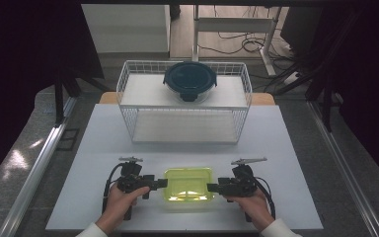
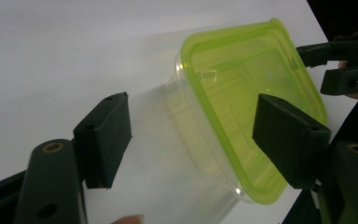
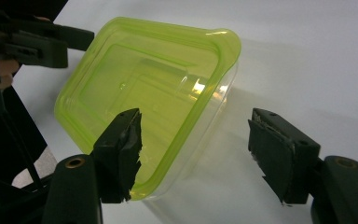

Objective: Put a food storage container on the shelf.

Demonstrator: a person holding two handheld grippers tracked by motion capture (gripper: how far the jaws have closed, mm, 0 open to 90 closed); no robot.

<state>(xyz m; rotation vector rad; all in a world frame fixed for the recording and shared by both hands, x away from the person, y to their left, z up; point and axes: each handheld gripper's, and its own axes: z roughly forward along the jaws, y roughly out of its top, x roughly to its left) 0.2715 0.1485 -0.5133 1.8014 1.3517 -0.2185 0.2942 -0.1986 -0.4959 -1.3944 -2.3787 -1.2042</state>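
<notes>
Both tools, left [image 1: 164,183] and right [image 1: 210,187], gape at the green-lidded container [image 1: 189,190]; a wire basket [image 1: 184,124] stands behind it.

My white table [image 1: 103,148] stands on grey floor [image 1: 19,163]; beyond it, dark surroundings, tangled cables [image 1: 256,44] and a pale cabinet [image 1: 123,27].

Black grippers [image 1: 159,183] with brass-ringed screw holes, black cables, white sleeves [image 1: 91,230].

The container [image 1: 189,184] between my grippers has a bright yellow-green lid and a clear body. My left gripper [image 1: 162,183] and right gripper [image 1: 212,187] are black. The table [image 1: 103,138] is white, the wire basket [image 1: 128,79] is white, and the round lid [image 1: 190,79] is dark blue.
</notes>
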